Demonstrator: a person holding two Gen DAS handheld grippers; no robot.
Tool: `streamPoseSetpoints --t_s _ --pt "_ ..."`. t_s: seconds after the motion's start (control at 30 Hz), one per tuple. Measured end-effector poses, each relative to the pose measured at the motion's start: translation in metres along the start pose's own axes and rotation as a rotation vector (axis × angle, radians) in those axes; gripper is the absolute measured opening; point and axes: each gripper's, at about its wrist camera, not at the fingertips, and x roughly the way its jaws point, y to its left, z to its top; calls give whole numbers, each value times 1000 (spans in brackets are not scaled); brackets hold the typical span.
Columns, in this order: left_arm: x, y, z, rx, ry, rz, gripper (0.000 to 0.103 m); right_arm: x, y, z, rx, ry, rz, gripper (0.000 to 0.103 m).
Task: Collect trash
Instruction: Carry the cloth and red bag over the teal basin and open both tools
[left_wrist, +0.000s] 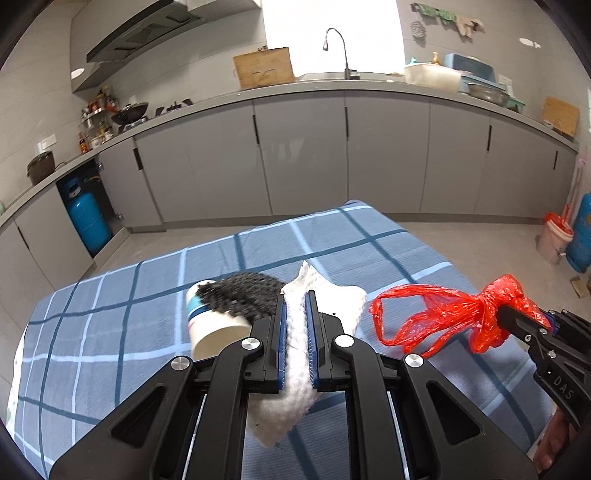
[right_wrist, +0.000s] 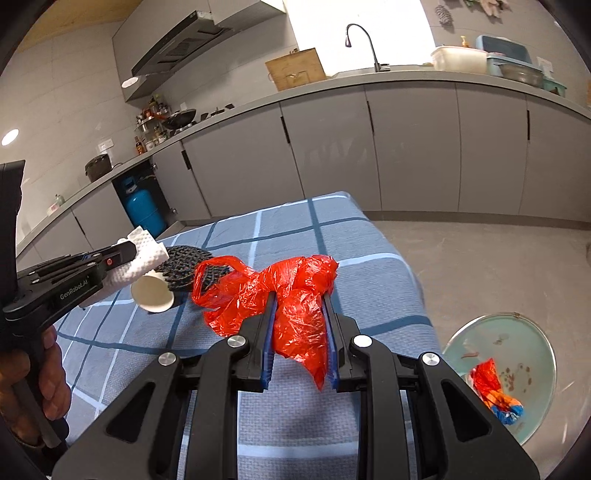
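A crumpled red plastic bag (right_wrist: 295, 317) is pinched between the jaws of the right gripper (right_wrist: 300, 332), held above the blue-checked table (right_wrist: 369, 266). The left gripper (left_wrist: 295, 339) has its jaws pinching a white foam piece (left_wrist: 295, 369). Near it, a tipped paper cup (left_wrist: 214, 328) lies touching a black mesh scrap (left_wrist: 240, 295). A teal bin (right_wrist: 517, 354) sits on the floor beside the table.

The black mesh piece (left_wrist: 240, 295) covers the upper side of the paper cup (left_wrist: 216, 326). The white cloth (left_wrist: 295, 354) hides part of the mesh and its own middle sits behind the left gripper (left_wrist: 295, 343) fingers. In the right wrist view, the frame edge cuts off the teal bin (right_wrist: 517, 373); its small contents are too blurred to identify. Spice jars (left_wrist: 98, 122) are illegible.
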Motion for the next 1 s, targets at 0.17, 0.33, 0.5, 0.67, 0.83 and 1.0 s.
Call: streamPoseSetpoints --t_s 0.17,0.33,0.5,0.67,0.83,1.0 --pt "-1 -19 6 30 -10 -26 11 -7 -16 -1 24 -19 -22 23" --pt "-1 -42 12 60 -21 -59 11 -15 -32 -1 50 -34 -47 23" --pt "0 -64 18 88 -27 -90 11 -23 -48 -4 75 -43 -71 23" --pt "2 -87 22 120 -30 -123 11 -31 -66 -7 102 -55 -100 23" --pt "4 -114 23 151 -34 -169 11 -42 -87 -11 130 -67 -142 23" --pt "7 -144 23 174 -32 -224 11 -48 -109 -17 163 -68 -188 23"
